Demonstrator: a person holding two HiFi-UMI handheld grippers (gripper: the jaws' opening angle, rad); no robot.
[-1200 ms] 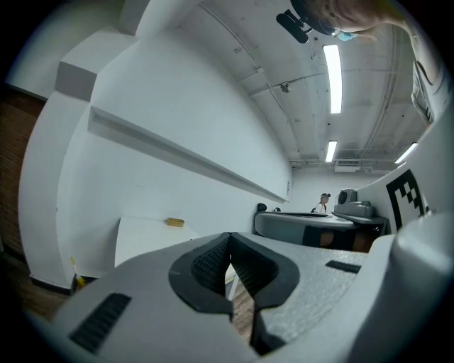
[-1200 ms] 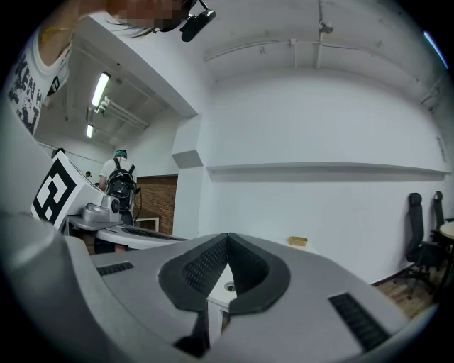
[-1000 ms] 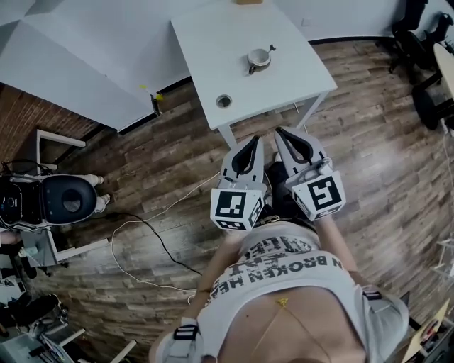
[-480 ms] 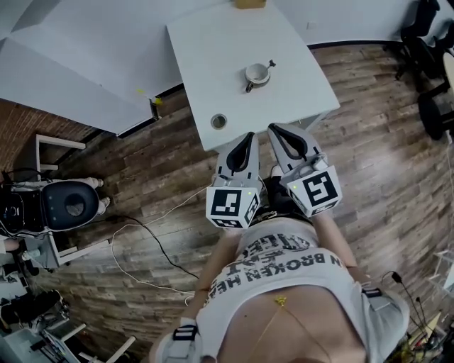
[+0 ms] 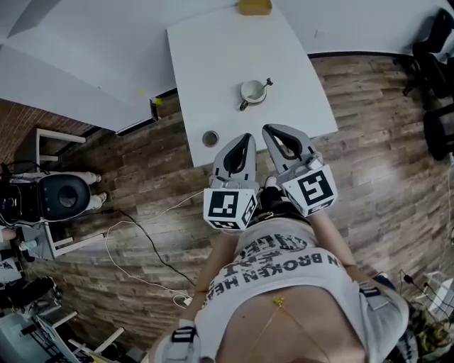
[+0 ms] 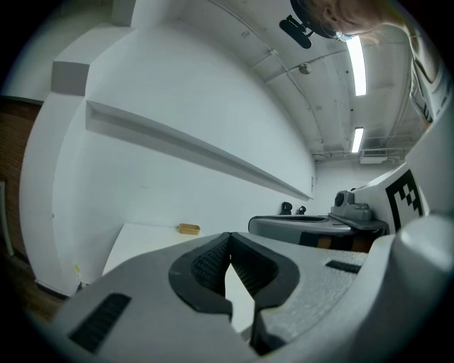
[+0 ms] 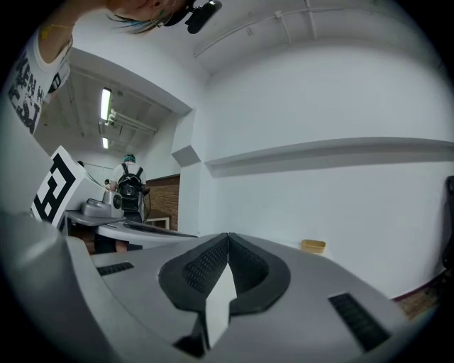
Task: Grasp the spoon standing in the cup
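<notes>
In the head view a white cup (image 5: 251,92) stands near the middle of the white table (image 5: 213,57). A spoon (image 5: 265,84) leans out of the cup toward the right. My left gripper (image 5: 246,137) and my right gripper (image 5: 269,130) are side by side, with their tips over the table's near edge, short of the cup. Both are shut with nothing between the jaws. The left gripper view shows the left gripper (image 6: 228,238) with its tips meeting. The right gripper view shows the same of the right gripper (image 7: 227,238). Neither gripper view shows the cup.
A small yellow block (image 5: 254,7) lies at the table's far edge. A round hole (image 5: 210,138) sits in the table near its front left corner. Cables (image 5: 142,244) trail over the wood floor. A black-and-white machine (image 5: 64,198) stands at the left, office chairs (image 5: 436,64) at the right.
Both grippers have moved forward toward the table. Their tips were over the floor before the table and now reach its near edge. The cup lies closer to them.
</notes>
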